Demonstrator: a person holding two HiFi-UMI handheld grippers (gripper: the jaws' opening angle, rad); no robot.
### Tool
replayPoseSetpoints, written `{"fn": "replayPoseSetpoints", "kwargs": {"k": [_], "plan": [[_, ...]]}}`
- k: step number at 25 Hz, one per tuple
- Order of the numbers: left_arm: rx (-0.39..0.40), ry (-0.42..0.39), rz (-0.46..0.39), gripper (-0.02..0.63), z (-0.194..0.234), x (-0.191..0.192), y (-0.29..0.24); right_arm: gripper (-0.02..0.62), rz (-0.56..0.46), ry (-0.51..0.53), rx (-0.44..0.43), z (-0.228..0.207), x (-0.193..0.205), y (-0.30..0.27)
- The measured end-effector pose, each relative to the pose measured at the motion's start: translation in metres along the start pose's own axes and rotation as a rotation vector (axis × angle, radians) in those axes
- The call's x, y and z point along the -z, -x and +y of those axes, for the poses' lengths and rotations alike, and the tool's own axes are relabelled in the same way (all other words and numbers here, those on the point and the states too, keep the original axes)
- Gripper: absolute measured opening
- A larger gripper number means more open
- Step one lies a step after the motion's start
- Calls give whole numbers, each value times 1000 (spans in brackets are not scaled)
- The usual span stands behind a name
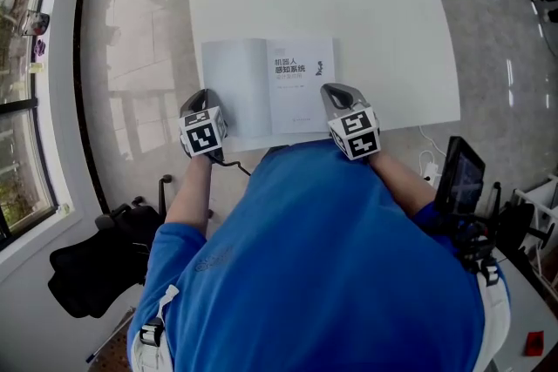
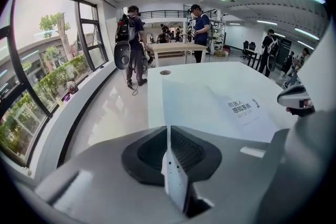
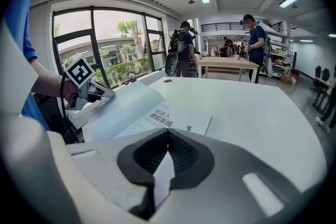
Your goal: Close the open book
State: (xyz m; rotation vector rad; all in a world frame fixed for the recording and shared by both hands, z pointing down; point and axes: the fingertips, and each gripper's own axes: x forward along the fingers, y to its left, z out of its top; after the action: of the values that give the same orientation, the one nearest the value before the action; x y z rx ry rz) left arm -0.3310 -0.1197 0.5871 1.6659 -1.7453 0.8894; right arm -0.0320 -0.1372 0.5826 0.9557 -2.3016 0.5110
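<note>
Standing over the near edge of the white table, a person in a blue shirt is holding both grippers. The left gripper is sitting at the open book's near left corner, jaws pressed almost together, nothing between them. The right gripper is hovering at the near right corner, likewise closed and empty. The book's left leaf is curving up slightly. Beyond, people are standing.
</note>
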Motion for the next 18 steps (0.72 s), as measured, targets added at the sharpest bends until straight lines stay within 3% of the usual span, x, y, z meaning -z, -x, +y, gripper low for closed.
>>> {"fn": "replayPoseSetpoints", "kwargs": {"k": [9, 18], "plan": [[34, -46, 100, 34, -2, 31, -33, 3, 48, -53, 67, -10, 14, 1], [26, -75, 134, 34, -5, 48, -29, 3, 98, -85, 126, -33, 33, 4]]}}
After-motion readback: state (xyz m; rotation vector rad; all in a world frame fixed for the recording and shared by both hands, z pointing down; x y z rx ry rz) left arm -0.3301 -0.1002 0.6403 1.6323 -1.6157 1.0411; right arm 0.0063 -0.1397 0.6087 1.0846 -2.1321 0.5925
